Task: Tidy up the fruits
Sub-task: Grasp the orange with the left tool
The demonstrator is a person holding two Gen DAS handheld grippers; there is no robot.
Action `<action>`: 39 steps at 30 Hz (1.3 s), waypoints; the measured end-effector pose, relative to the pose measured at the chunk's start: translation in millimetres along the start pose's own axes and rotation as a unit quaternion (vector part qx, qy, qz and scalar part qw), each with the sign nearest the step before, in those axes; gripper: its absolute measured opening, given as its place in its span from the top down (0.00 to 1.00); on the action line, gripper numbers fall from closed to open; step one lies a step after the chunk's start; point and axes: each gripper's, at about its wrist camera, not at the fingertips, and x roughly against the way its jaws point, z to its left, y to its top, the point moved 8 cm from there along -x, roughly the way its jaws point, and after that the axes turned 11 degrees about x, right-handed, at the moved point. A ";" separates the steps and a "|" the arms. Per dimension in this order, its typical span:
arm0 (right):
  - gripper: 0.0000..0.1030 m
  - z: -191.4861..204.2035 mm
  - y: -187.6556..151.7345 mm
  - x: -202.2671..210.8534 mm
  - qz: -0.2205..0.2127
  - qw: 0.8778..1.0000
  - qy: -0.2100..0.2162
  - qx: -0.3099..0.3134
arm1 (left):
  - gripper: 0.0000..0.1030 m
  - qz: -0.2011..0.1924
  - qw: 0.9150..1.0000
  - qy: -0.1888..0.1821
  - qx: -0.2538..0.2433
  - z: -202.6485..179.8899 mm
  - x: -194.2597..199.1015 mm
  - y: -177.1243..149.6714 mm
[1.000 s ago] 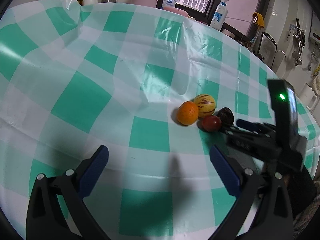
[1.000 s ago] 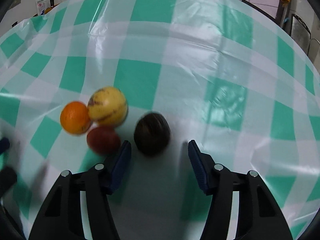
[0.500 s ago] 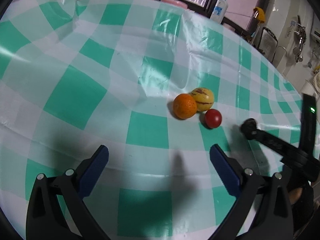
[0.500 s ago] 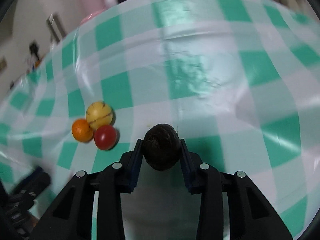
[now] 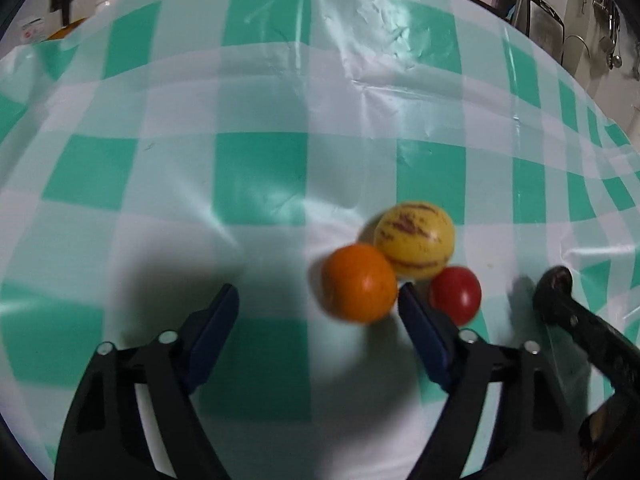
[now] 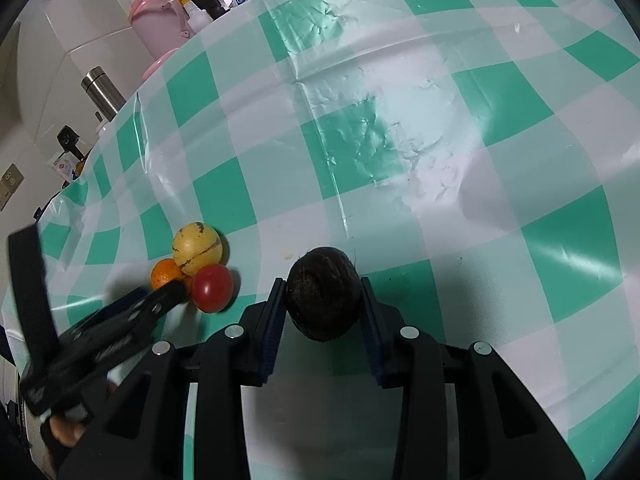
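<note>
Right gripper (image 6: 323, 312): clamped on the dark brown fruit (image 6: 323, 294), blue pads pressing both its sides, out over the checked tablecloth (image 6: 400, 128).
Left gripper (image 5: 318, 312): jaws part open and just closing; the orange (image 5: 359, 282) sits between the fingertips, close against the right-hand pad, with a clear gap to the other.
Fruit cluster: orange, yellow streaked fruit (image 5: 415, 240) and red tomato (image 5: 455, 294) bunched together on the cloth.
Spacing: the held dark fruit sits apart from the cluster, to its right.
Background: pink jug (image 6: 158, 26) and steel flask (image 6: 102, 94) beyond the table's far edge.
</note>
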 end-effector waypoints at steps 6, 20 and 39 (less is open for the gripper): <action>0.65 1.8 0.6 -3.5 -0.001 1.000 0.006 -0.002 | 0.64 -0.011 0.999 -0.024 -0.021 -8.9 9.8 -6.5; 0.65 0.6 1.2 -4.7 -0.003 1.000 0.012 -0.008 | 0.64 -0.058 0.998 -0.004 -0.001 19.6 65.5 -49.0; 0.65 49.4 -87.8 95.5 -0.021 0.998 0.002 0.053 | 0.64 -0.109 0.992 0.023 -0.054 20.3 156.3 -131.5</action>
